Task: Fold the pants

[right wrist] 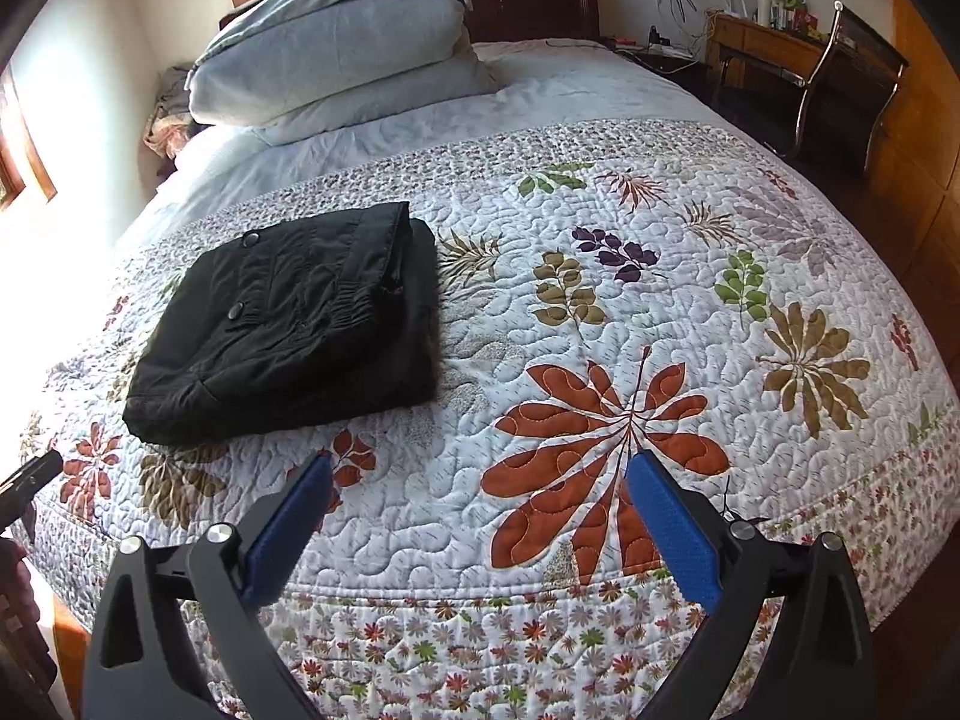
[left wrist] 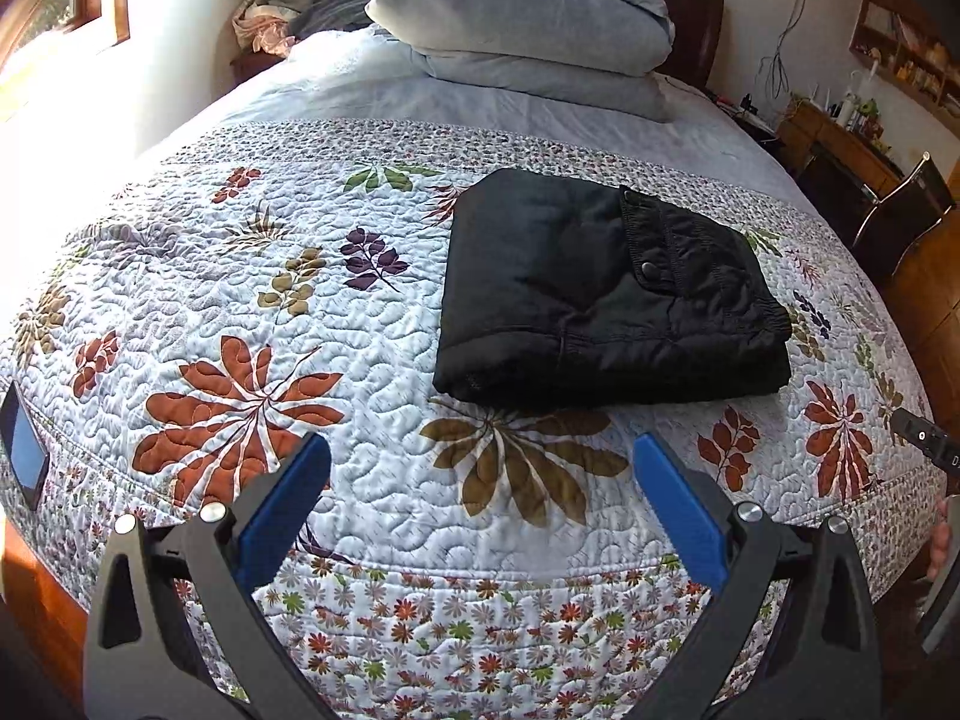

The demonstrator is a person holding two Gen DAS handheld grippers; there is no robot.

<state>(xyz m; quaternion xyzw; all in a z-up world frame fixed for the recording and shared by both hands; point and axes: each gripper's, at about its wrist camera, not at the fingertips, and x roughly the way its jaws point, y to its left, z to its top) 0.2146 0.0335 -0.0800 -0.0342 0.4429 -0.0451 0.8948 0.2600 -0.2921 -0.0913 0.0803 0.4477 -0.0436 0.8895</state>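
Black pants (left wrist: 606, 294) lie folded into a compact square on the floral quilt (left wrist: 372, 372), waistband and snap buttons on top. In the right wrist view the pants (right wrist: 288, 324) sit left of centre. My left gripper (left wrist: 480, 468) is open and empty, held above the near edge of the bed, short of the pants. My right gripper (right wrist: 480, 480) is open and empty, above the quilt to the right of the pants. Neither gripper touches the pants.
Stacked grey pillows (left wrist: 528, 18) lie at the head of the bed. A phone (left wrist: 23, 450) rests on the quilt's left edge. A wooden desk (right wrist: 762, 42) and a chair (right wrist: 852, 78) stand to the right of the bed. A clothes pile (left wrist: 276, 6) sits far left.
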